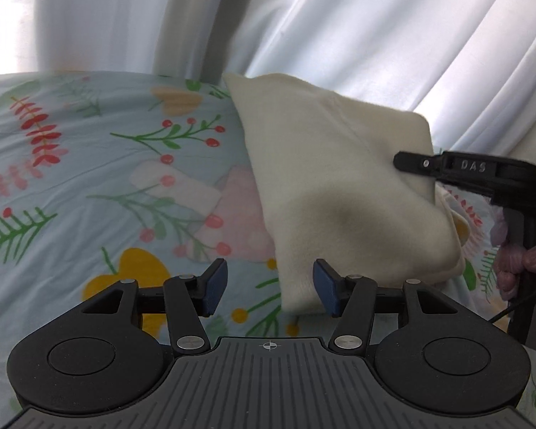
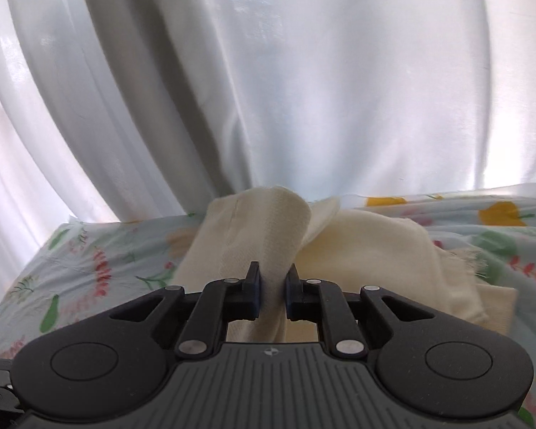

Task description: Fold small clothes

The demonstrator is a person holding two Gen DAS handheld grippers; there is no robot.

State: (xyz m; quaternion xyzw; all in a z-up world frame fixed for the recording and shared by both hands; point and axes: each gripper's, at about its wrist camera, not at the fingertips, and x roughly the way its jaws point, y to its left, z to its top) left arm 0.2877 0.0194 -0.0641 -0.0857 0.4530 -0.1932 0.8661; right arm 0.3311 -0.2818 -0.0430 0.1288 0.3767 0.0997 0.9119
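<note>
- Our right gripper (image 2: 271,287) is clamped on a fold of the cream cloth (image 2: 264,236); the fabric passes between its pads and bunches up ahead of them.
- In the left wrist view the right gripper (image 1: 403,164) reaches in from the right edge and pinches the cloth (image 1: 325,178) near its upper right corner, lifting that side off the bed.
- Our left gripper (image 1: 269,287) stands apart, its blue pads (image 1: 218,286) well separated. The cloth's lower corner hangs against the right pad, with the left pad clear of it, so nothing is gripped there.
- The cloth lies partly on the floral sheet (image 1: 71,164), close to the white curtain (image 1: 339,28) behind it.
- A pink garment (image 1: 239,214) lies on the sheet, partly under the cloth.
- A gloved hand (image 1: 518,264) holds the right gripper's handle.
</note>
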